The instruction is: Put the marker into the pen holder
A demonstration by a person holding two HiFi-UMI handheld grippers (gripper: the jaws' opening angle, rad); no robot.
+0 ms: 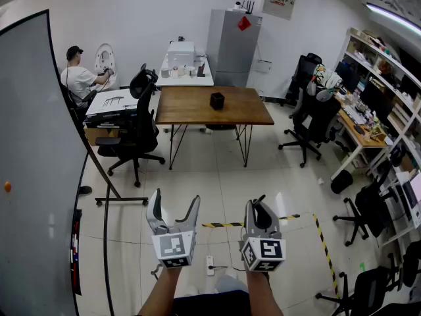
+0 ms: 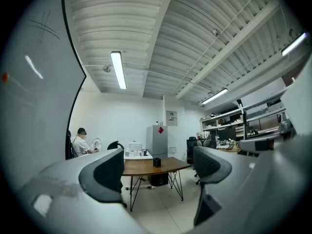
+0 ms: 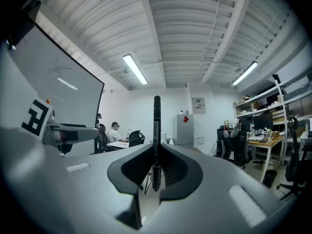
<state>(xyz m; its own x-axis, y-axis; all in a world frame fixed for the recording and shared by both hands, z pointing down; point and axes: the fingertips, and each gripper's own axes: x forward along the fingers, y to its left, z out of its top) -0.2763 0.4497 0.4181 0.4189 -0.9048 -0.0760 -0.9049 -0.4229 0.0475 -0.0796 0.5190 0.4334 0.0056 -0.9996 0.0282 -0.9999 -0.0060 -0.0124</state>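
A black marker (image 3: 156, 130) stands upright between the pads of my right gripper (image 3: 156, 172), which is shut on it. In the head view the right gripper (image 1: 261, 209) is low and centre-right, with the marker's tip (image 1: 261, 198) just showing above its jaws. My left gripper (image 1: 173, 206) stands beside it on the left, open and empty; in its own view the jaws frame the far table with nothing between them (image 2: 158, 167). The black pen holder (image 1: 217, 101) stands on the brown table (image 1: 191, 110) across the room, also seen small in the left gripper view (image 2: 156, 162).
A large whiteboard on a wheeled stand (image 1: 33, 176) fills the left. Black office chairs (image 1: 135, 133) stand by the table, others along the desks (image 1: 368, 137) on the right. A person (image 1: 79, 78) sits at the back left. A power strip (image 1: 210, 264) and yellow-black tape (image 1: 227, 224) lie on the floor.
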